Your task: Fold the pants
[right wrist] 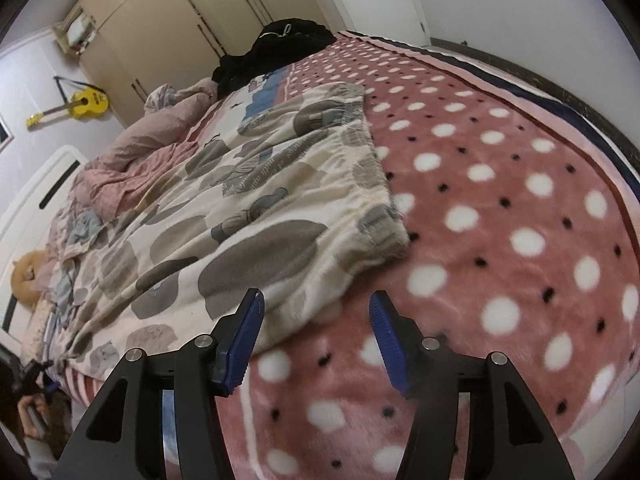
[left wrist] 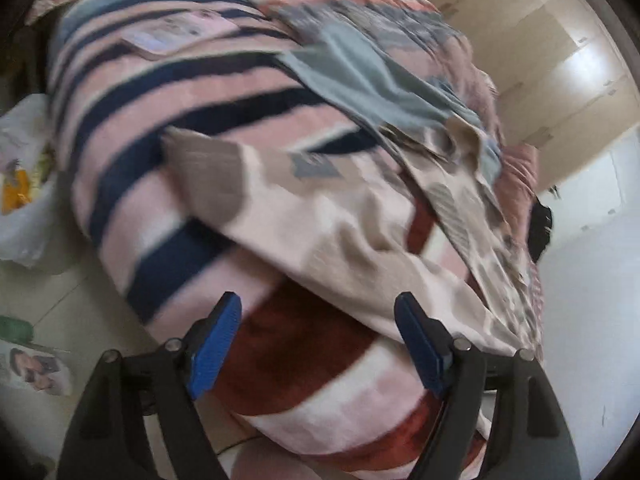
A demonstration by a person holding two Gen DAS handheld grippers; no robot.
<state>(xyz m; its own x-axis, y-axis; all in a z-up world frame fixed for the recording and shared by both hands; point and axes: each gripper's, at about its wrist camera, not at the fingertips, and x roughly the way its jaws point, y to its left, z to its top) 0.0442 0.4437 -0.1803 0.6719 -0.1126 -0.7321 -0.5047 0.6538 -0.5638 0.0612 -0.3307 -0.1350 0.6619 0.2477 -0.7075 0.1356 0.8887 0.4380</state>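
Observation:
The pants [right wrist: 256, 208] are cream with grey and brown blotches and lie spread on the bed. Their gathered waistband [right wrist: 372, 172] runs along the right side in the right wrist view. In the left wrist view, which is blurred, the pants [left wrist: 340, 216] lie across the striped blanket. My left gripper [left wrist: 318, 340] is open and empty, just short of the pants' near edge. My right gripper [right wrist: 316, 336] is open and empty, with its fingertips at the pants' near edge, the left fingertip [right wrist: 250, 312] over the fabric.
A pink polka-dot blanket [right wrist: 500, 208] covers the bed on the right, a pink, navy and red striped blanket [left wrist: 168, 120] on the left. A rumpled quilt [right wrist: 160, 140] and a black garment [right wrist: 280, 48] lie at the far end. Wardrobes [right wrist: 192, 8] stand behind.

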